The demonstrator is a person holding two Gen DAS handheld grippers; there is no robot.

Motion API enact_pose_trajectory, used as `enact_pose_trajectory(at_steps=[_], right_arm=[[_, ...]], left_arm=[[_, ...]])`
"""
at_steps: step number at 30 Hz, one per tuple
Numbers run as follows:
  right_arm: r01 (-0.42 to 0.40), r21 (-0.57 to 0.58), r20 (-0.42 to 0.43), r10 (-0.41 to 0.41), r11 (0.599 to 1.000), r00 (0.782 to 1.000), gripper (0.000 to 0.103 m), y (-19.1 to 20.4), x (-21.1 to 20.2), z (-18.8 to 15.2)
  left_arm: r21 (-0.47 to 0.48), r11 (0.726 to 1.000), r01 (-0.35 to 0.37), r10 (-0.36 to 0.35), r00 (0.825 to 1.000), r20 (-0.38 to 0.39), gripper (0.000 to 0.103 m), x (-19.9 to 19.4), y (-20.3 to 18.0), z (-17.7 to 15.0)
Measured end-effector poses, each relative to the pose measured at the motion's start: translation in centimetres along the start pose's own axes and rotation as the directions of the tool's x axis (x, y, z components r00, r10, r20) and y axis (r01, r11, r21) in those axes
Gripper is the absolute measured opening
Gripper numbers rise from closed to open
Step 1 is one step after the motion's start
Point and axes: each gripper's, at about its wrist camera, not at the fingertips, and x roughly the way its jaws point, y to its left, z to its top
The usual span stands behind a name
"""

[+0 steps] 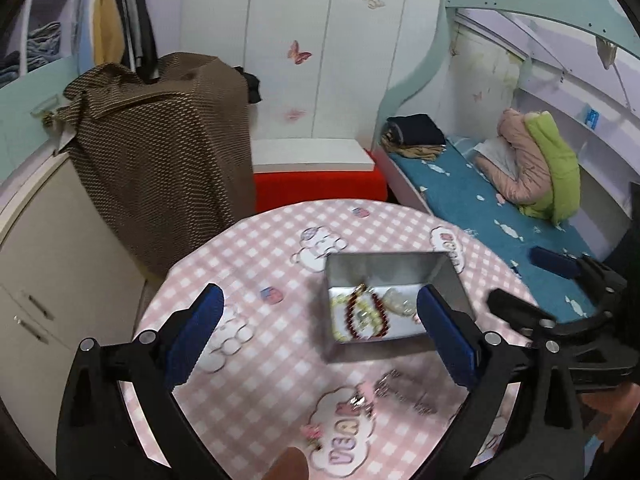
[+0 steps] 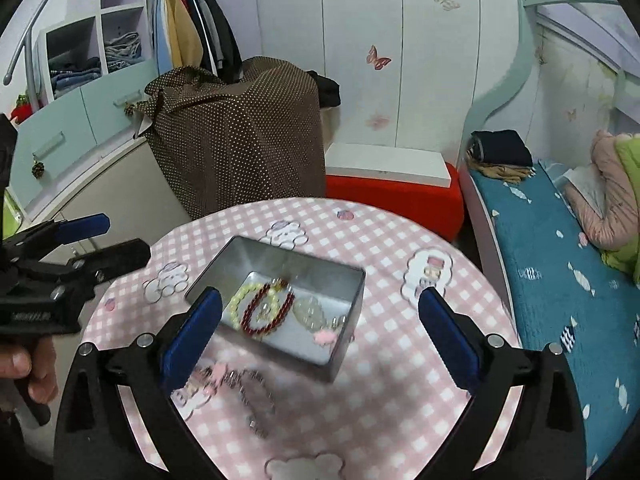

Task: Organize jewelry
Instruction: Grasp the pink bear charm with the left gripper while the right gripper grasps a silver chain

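Right wrist view: right gripper (image 2: 320,332) gapes wide and empty, metal tin (image 2: 344,300) with bracelets between its fingertips, a loose chain (image 2: 252,400) on the tablecloth (image 2: 400,400) nearer its left finger (blurred). Left gripper (image 1: 320,332) likewise wide, empty. Likely next: dropping onto the chain, pinching it.

This is a child's bedroom in a home: a bunk bed (image 1: 500,208) with blue candy-print bedding, white wardrobe doors (image 2: 400,52) with butterfly stickers (image 2: 378,58), hanging clothes (image 2: 192,28), and a round worktop (image 2: 360,380) under pink gingham.
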Motion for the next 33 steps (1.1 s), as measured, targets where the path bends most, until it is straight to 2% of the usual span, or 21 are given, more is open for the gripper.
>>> enact_pose_trajectory(at_steps=[4,9,13,17,18,20,23,33], right_arm=[[0.005,0.004,-0.028,-0.004,1.000,1.000,0.095,0.4,-0.6,-2.3],[0.003,-0.028,-0.105,-0.006,1.000,0.994,0.095,1.9,0.8,-5.5],[-0.014,-0.049,-0.147,0.006,0.999,0.989,0.088,3.0,2.2,-6.8],[-0.029,-0.071,-0.174,0.016,0.997,0.985,0.077,3.7,3.2,-7.4],[-0.031,-0.072,-0.182,0.018,0.997,0.983,0.075,3.8,3.6,-7.5],[-0.034,-0.080,-0.199,0.017,0.996,0.980,0.064,3.8,4.2,-7.8],[-0.048,-0.100,-0.225,0.024,0.994,0.974,0.058,4.0,5.1,-8.1],[-0.081,-0.153,-0.267,0.038,0.985,0.963,0.055,5.0,7.5,-8.1]], left_arm=[[-0.007,0.999,-0.034,0.034,0.999,-0.027,0.097,-0.5,1.3,-2.4],[-0.007,0.997,-0.070,0.069,0.994,-0.088,0.097,0.4,2.3,-5.8],[-0.036,0.996,-0.077,0.071,0.988,-0.137,0.097,1.1,2.9,-8.4],[-0.025,0.995,-0.097,0.091,0.981,-0.169,0.097,1.7,2.7,-10.1],[-0.024,0.995,-0.097,0.092,0.980,-0.176,0.097,1.8,2.7,-10.3],[-0.024,0.995,-0.101,0.095,0.977,-0.191,0.097,2.1,2.6,-11.0],[-0.014,0.995,-0.100,0.095,0.973,-0.210,0.097,2.6,2.4,-11.7],[0.000,0.998,-0.063,0.061,0.966,-0.252,0.095,4.3,1.5,-12.4]])
